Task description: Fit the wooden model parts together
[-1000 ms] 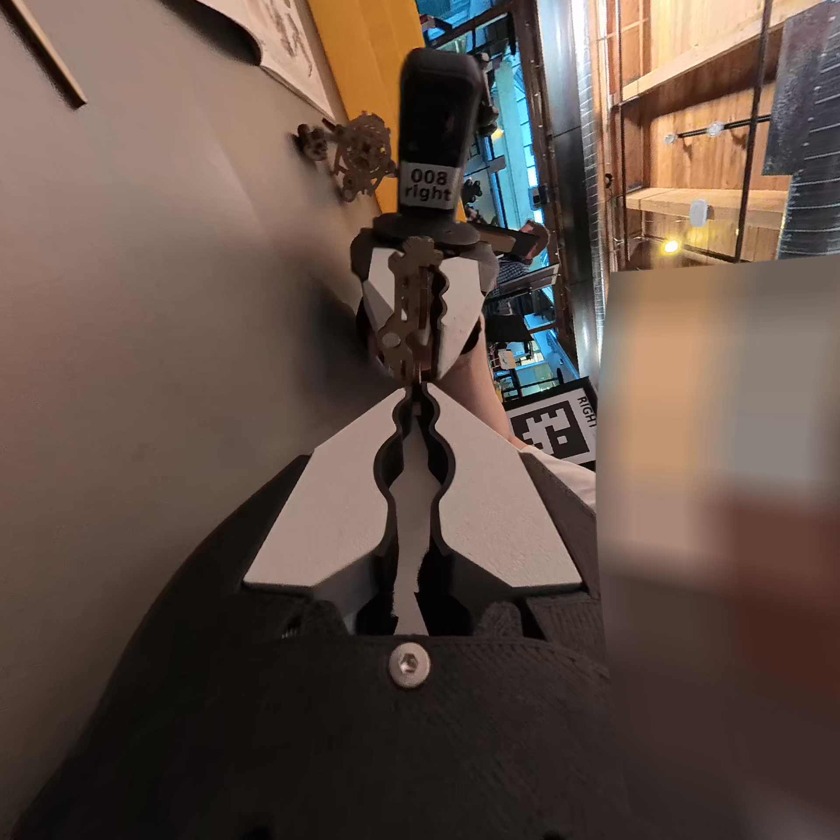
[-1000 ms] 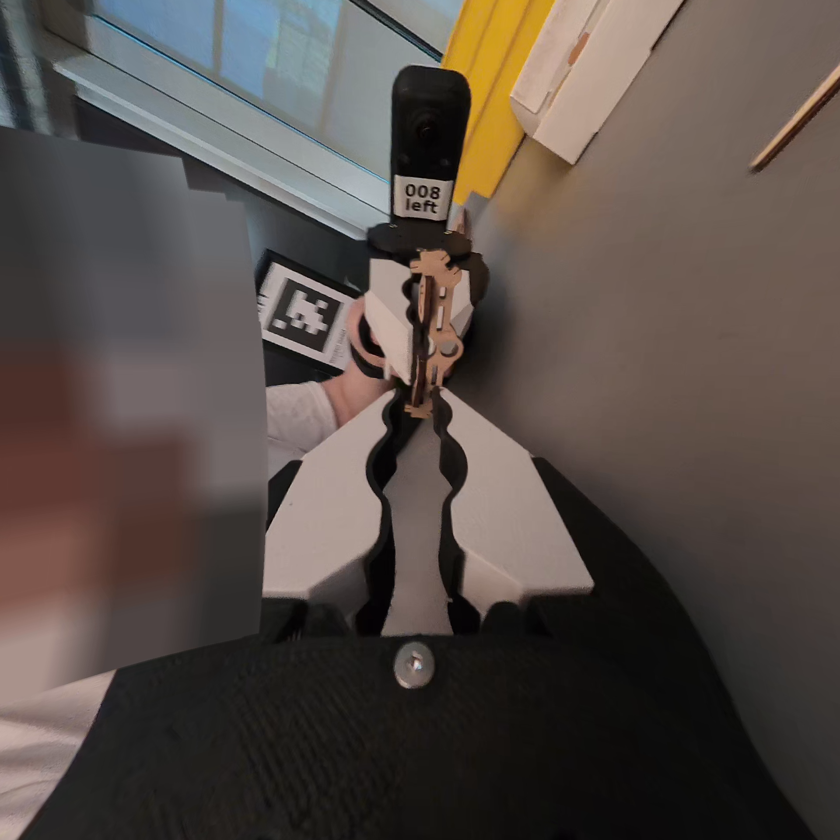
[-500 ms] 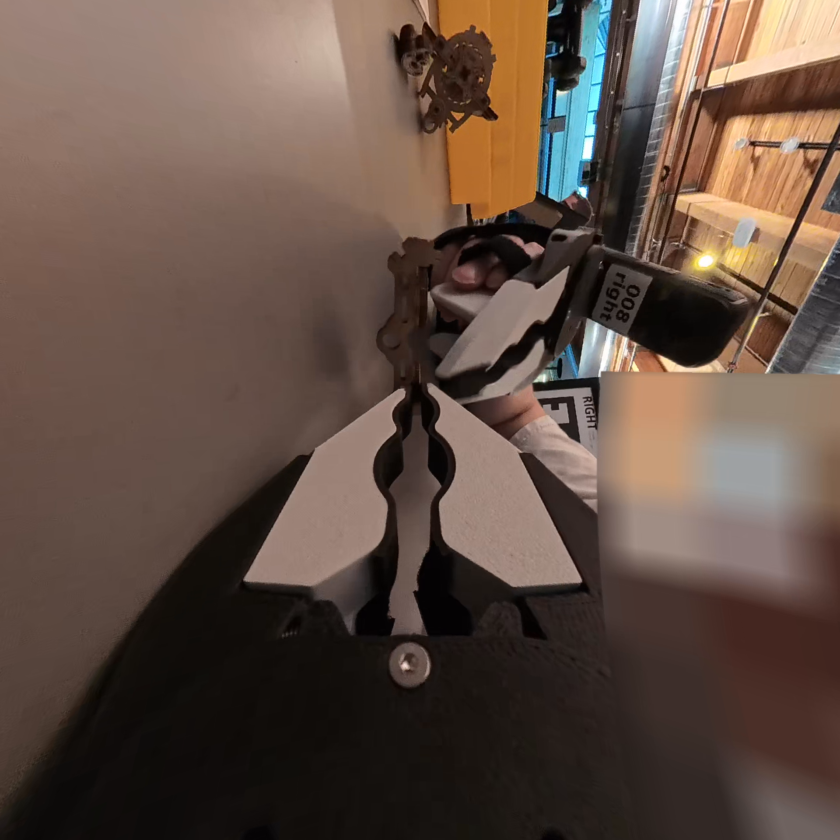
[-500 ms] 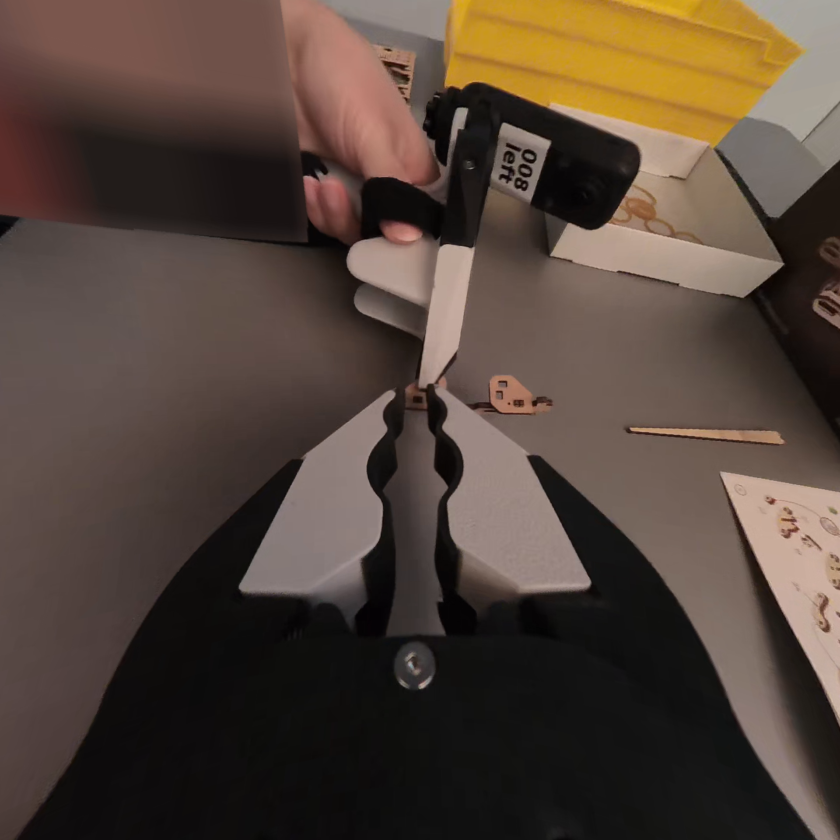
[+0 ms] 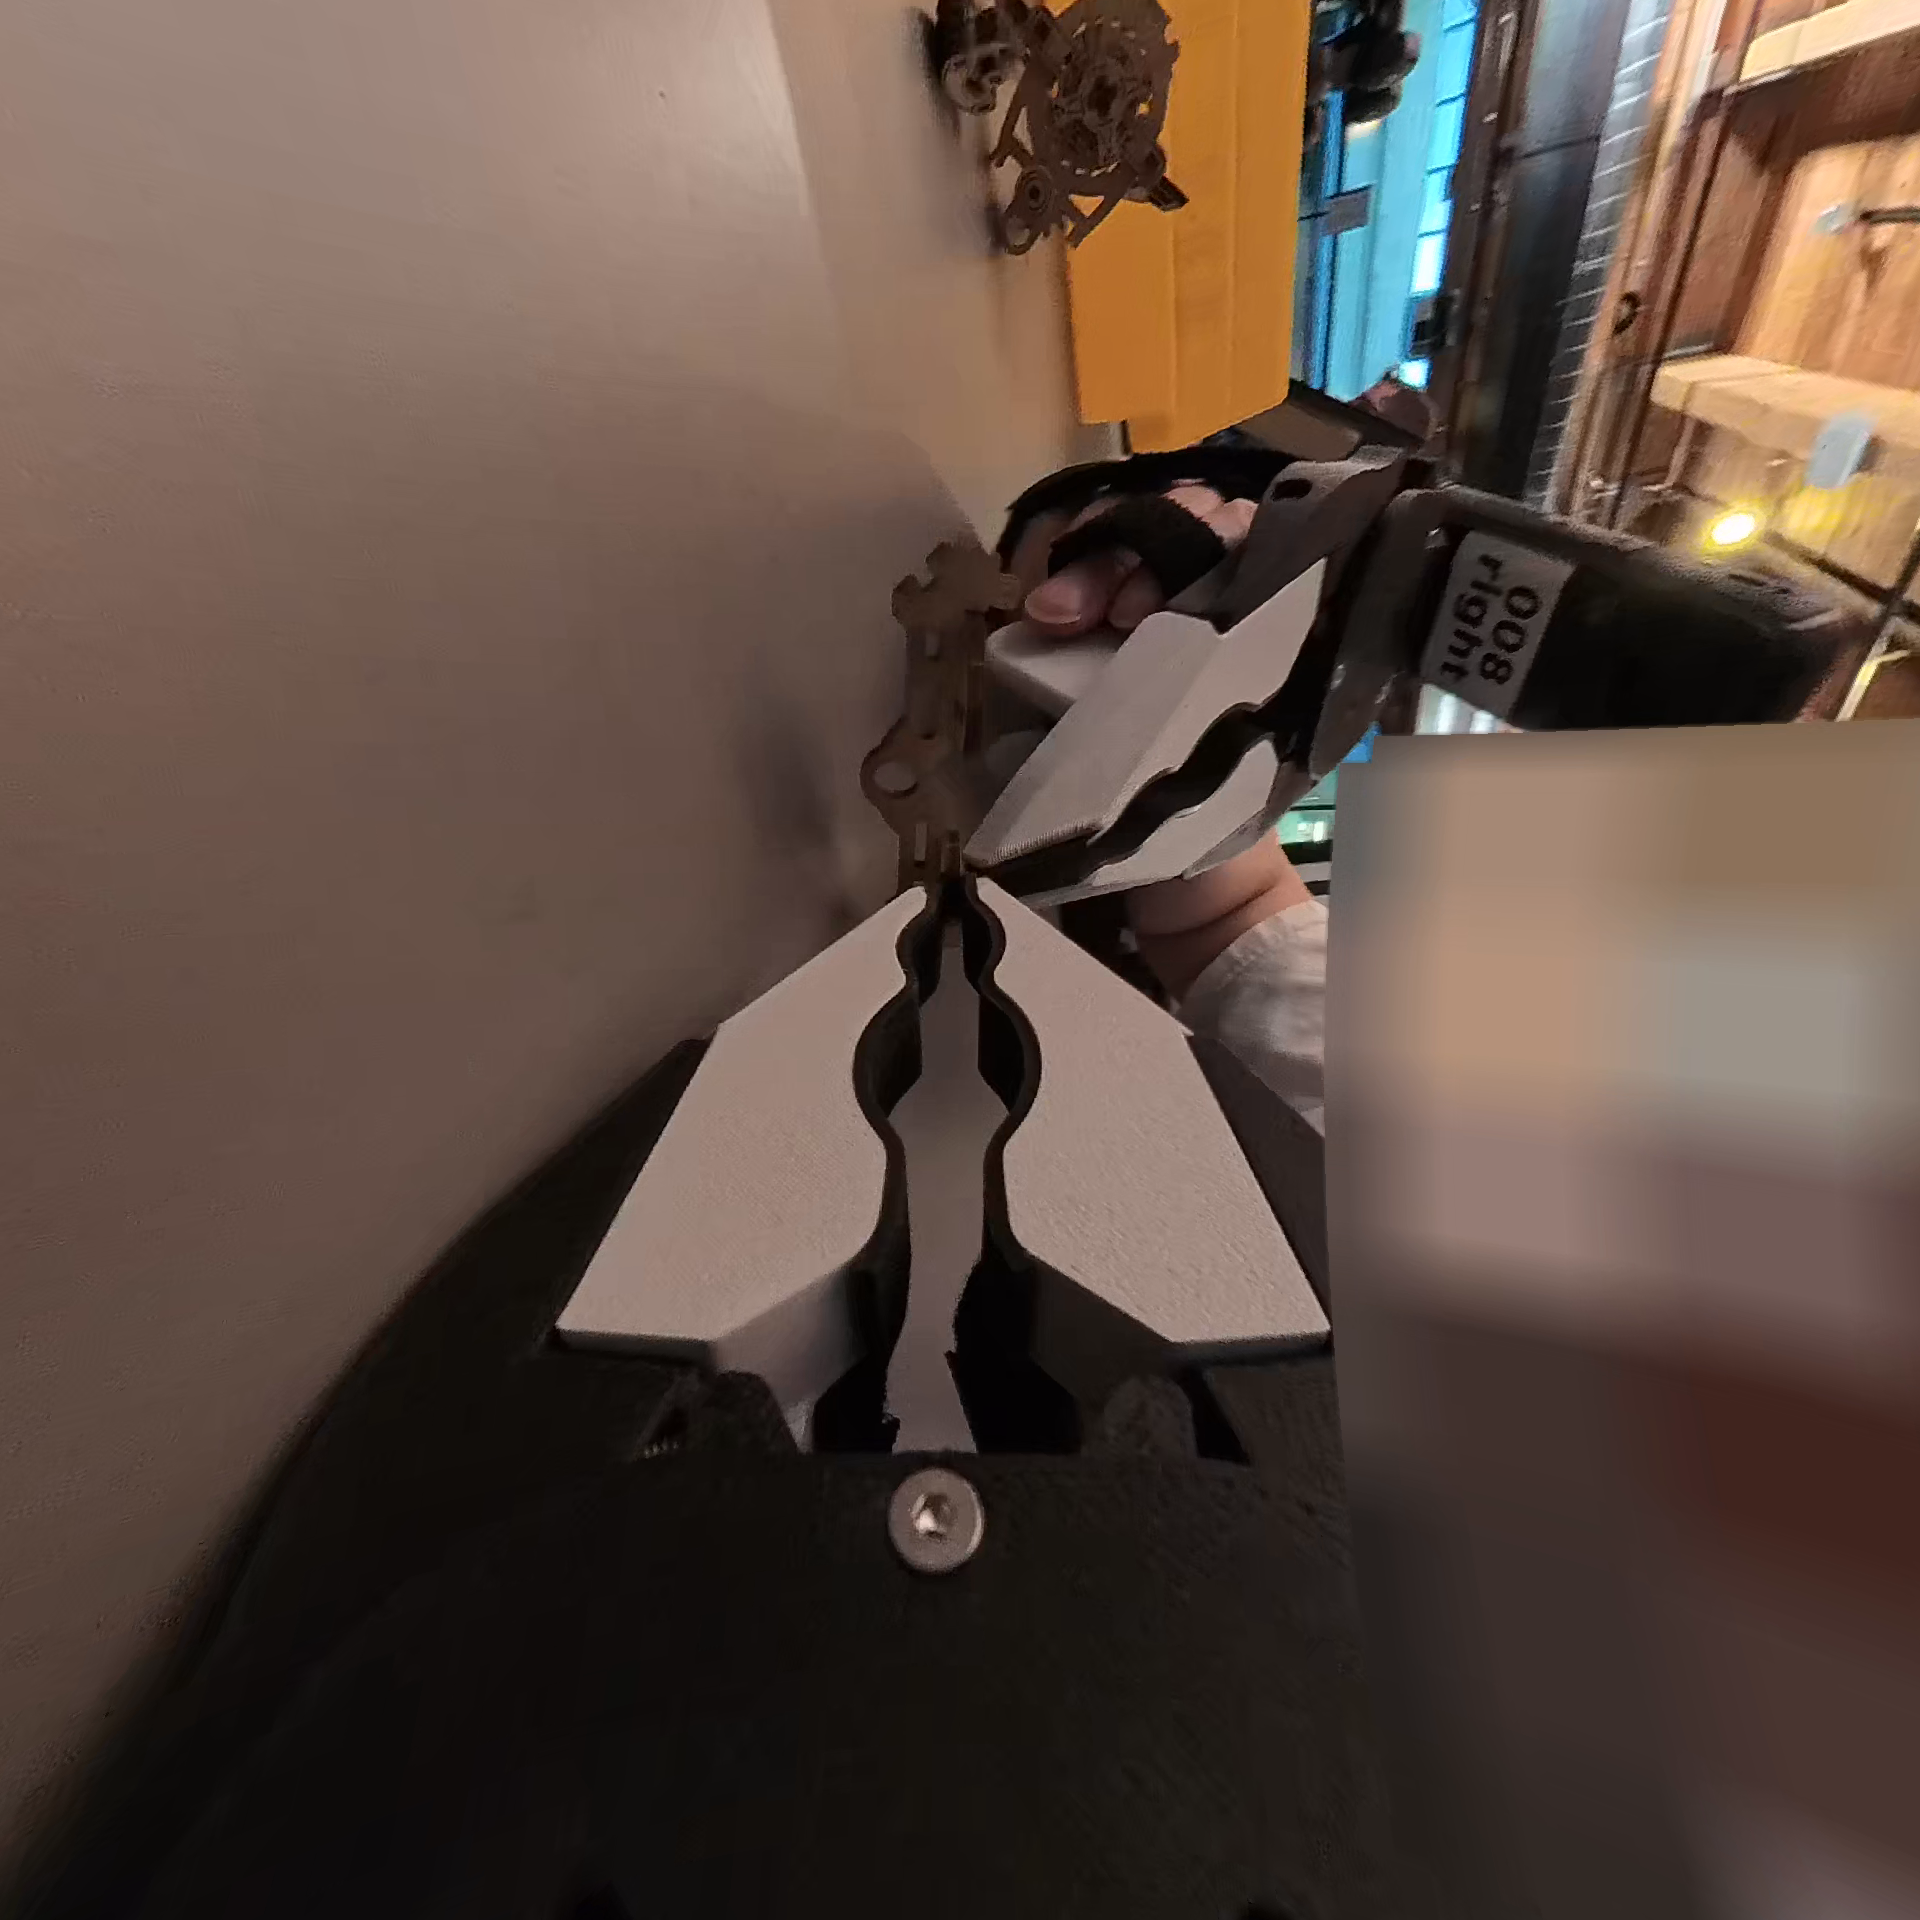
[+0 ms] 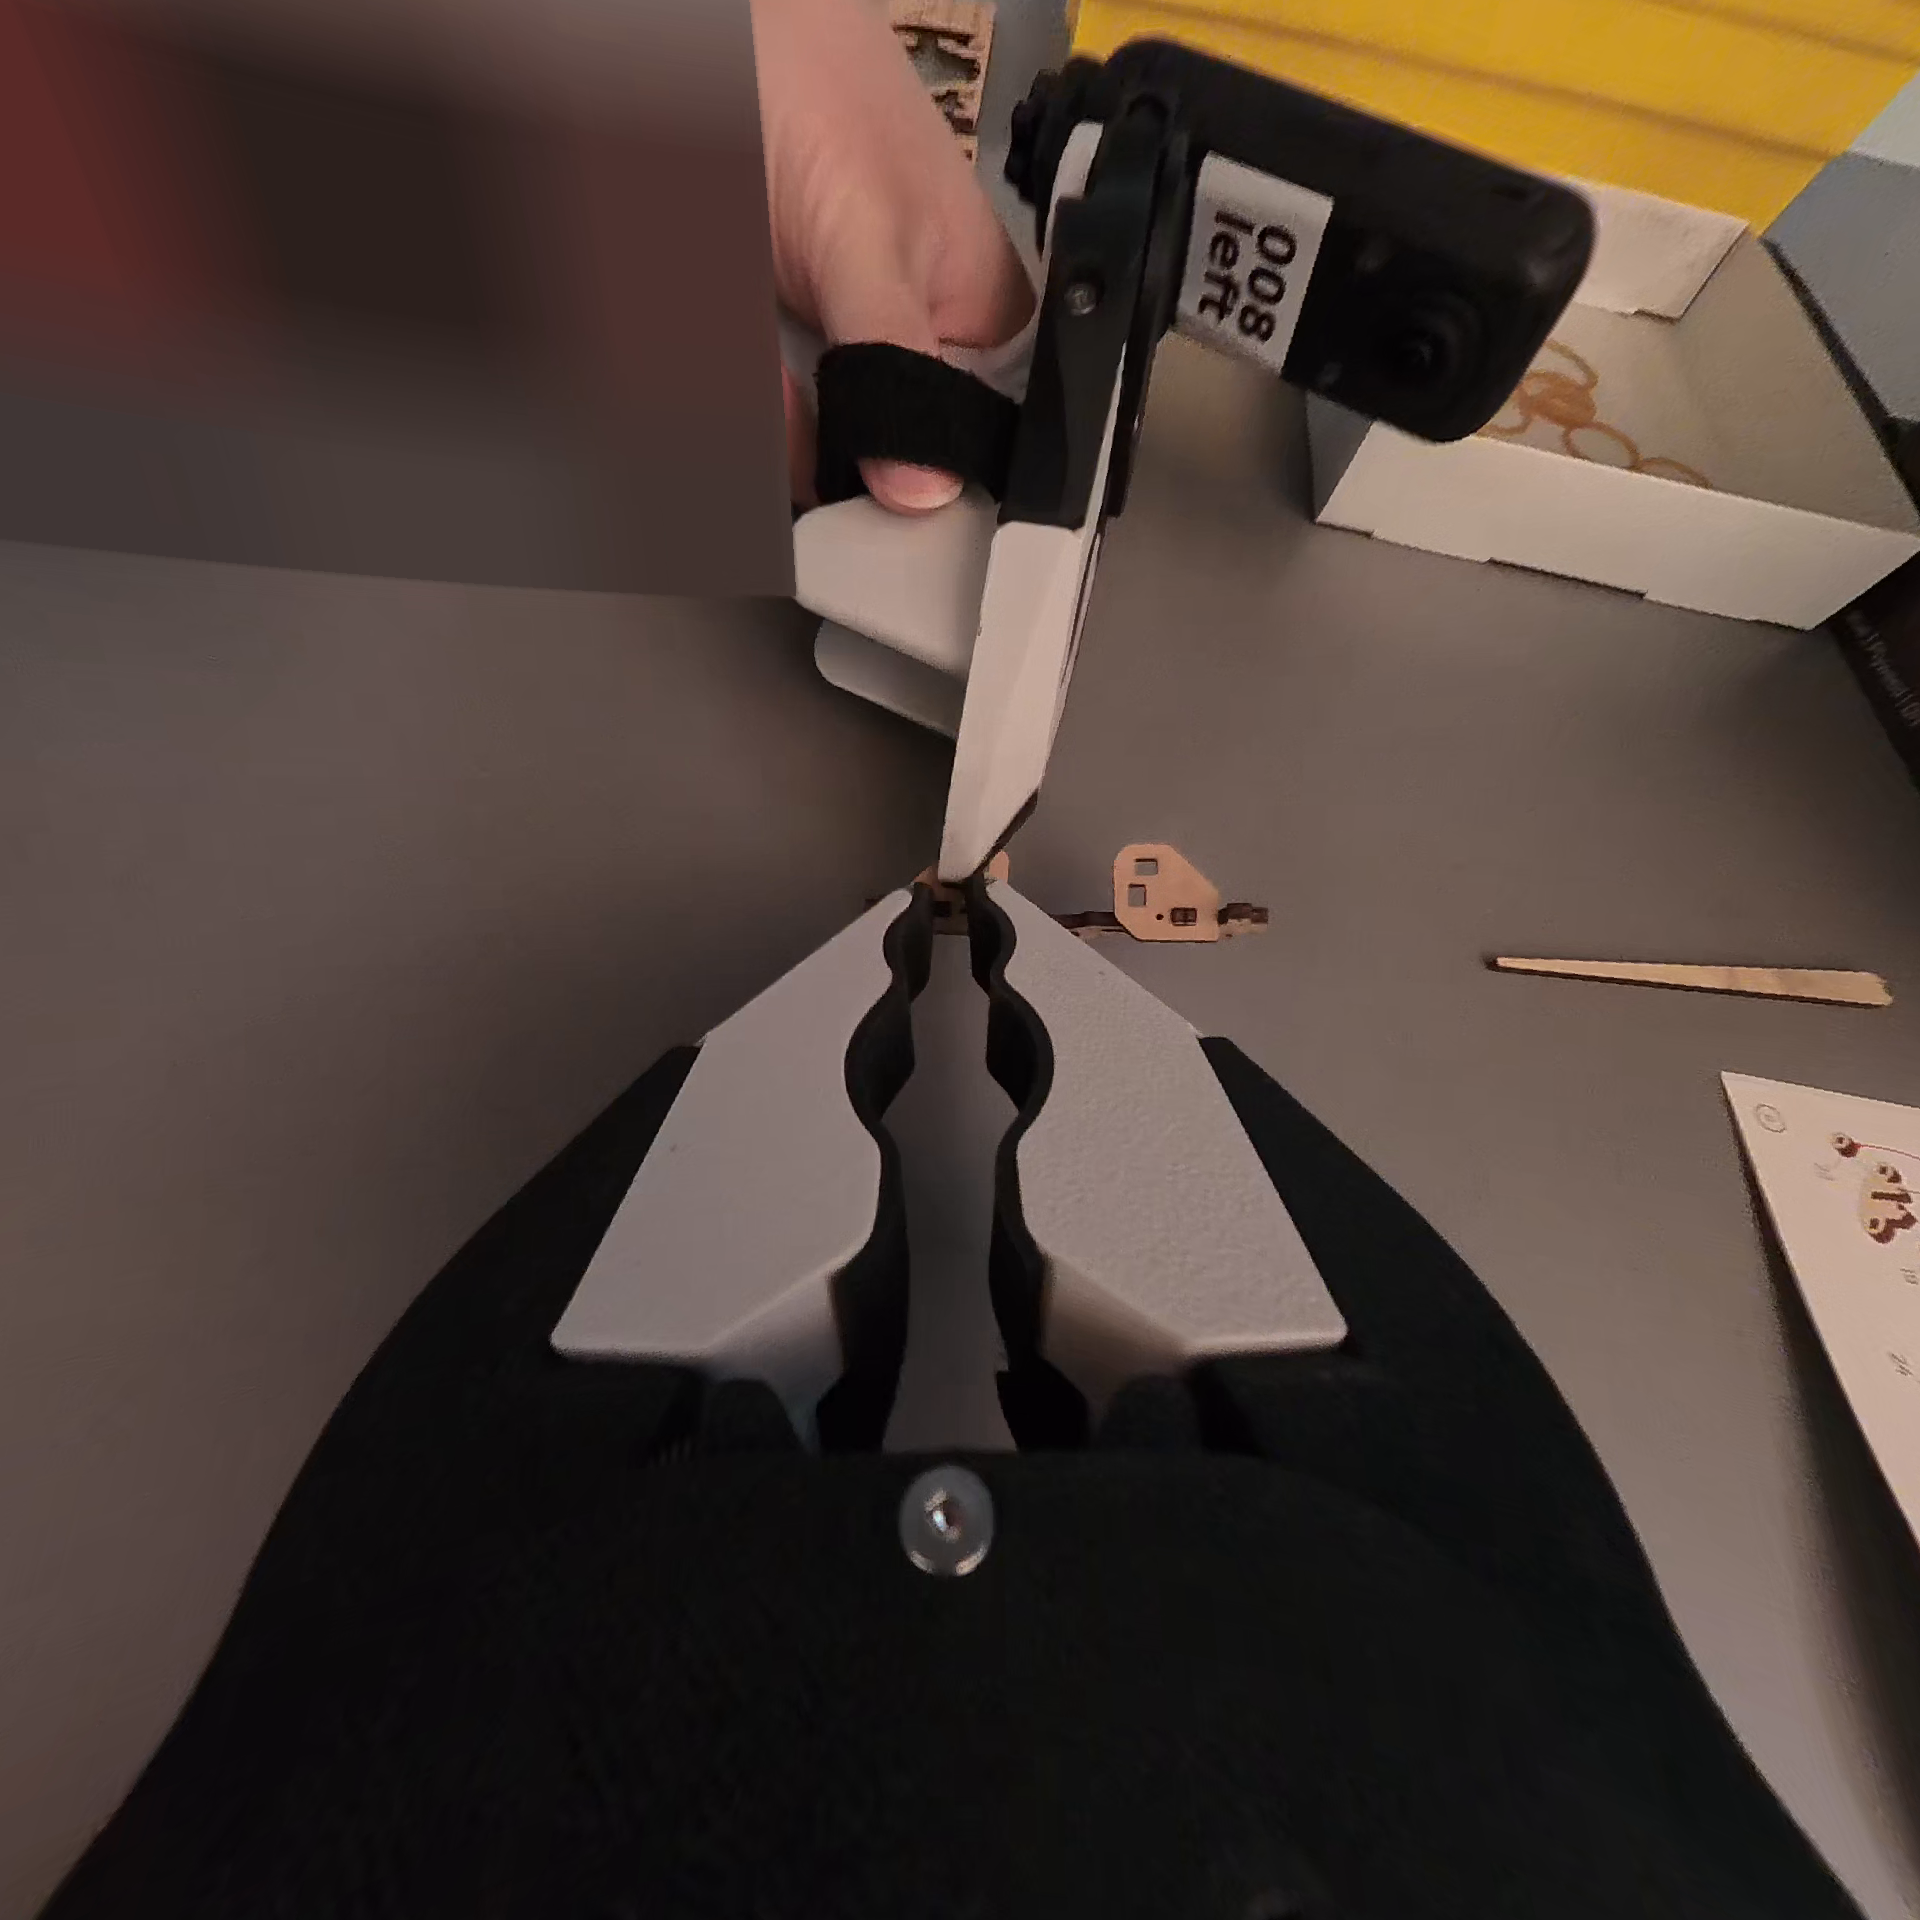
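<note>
The left gripper is seen nearly closed, its tips pinched on the lower end of a slim notched wooden strip, which is held upright above the grey table. The right gripper is narrowed on a small wooden piece at the left gripper's tip, though how firmly it is clamped cannot be told. Beyond are listed a flat wooden part, a tapered wooden stick, a printed sheet, a white box, a yellow bin and a geared wooden assembly.
</note>
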Available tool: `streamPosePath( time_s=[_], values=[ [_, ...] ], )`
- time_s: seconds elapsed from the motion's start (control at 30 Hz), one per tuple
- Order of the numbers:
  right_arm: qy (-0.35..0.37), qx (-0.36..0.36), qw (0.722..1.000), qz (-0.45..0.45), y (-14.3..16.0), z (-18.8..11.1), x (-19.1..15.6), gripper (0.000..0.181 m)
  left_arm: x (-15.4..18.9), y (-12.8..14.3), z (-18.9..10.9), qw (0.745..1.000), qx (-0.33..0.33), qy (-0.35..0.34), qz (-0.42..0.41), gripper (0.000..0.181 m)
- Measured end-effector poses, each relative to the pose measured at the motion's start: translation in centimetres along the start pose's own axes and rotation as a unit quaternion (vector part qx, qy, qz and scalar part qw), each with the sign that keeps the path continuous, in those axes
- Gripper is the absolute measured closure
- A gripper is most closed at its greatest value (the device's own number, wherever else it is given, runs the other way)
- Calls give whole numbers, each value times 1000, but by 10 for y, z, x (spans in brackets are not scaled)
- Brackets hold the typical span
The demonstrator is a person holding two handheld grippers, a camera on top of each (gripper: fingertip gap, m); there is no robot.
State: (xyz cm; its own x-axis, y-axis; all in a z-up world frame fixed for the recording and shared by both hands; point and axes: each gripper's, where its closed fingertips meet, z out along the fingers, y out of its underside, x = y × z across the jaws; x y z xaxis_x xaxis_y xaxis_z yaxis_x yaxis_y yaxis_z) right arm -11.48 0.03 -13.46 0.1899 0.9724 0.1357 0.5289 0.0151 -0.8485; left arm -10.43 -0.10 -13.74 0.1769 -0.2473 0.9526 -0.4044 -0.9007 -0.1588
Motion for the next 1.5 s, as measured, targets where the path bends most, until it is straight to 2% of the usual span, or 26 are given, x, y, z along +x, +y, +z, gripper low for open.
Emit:
streamPosePath(
  time_s=[0.17,0.23,0.33,0.4,0.57,0.67,0.77,0.8,0.87,0.97,1.17,1.27,1.37,1.5],
  values=[
    [1,-17,1000,-2,5,2,0,175,-4,0,1,1000,1,-19,8,180],
    [-2,-70,997,-8,21,6,-2,172,-1,0,1,1000,3,-10,5,174],
    [29,-49,997,-50,12,6,1,177,2,-4,-2,1000,18,3,-2,168],
    [33,-67,996,-40,19,6,3,176,2,-3,-3,1000,16,-1,5,174],
    [26,-51,998,-25,16,1,2,170,7,-1,-15,997,28,-35,64,177],
    [28,-59,997,-31,18,4,6,164,7,6,-21,988,22,-91,123,181],
    [26,-51,998,-18,15,4,9,158,-20,7,-30,954,10,-227,193,181],
    [22,-42,999,-5,13,3,10,156,-20,7,-29,951,11,-233,202,181],
    [16,-18,999,32,7,-1,11,156,-15,8,-25,958,14,-207,196,181],
    [1,6,997,79,1,-3,9,156,-13,3,-29,958,34,-203,202,181],
    [-5,-19,994,108,4,7,6,153,-6,-2,-32,960,54,-178,207,181],
    [-5,-40,993,110,9,11,5,162,-3,-5,-35,965,68,-158,198,181],
    [-18,-51,995,82,6,11,-3,163,0,-8,-40,968,79,-143,193,180],
    [20,-81,996,-37,-1,8,-6,163,3,-13,-45,968,96,-133,188,166]
  ],
)
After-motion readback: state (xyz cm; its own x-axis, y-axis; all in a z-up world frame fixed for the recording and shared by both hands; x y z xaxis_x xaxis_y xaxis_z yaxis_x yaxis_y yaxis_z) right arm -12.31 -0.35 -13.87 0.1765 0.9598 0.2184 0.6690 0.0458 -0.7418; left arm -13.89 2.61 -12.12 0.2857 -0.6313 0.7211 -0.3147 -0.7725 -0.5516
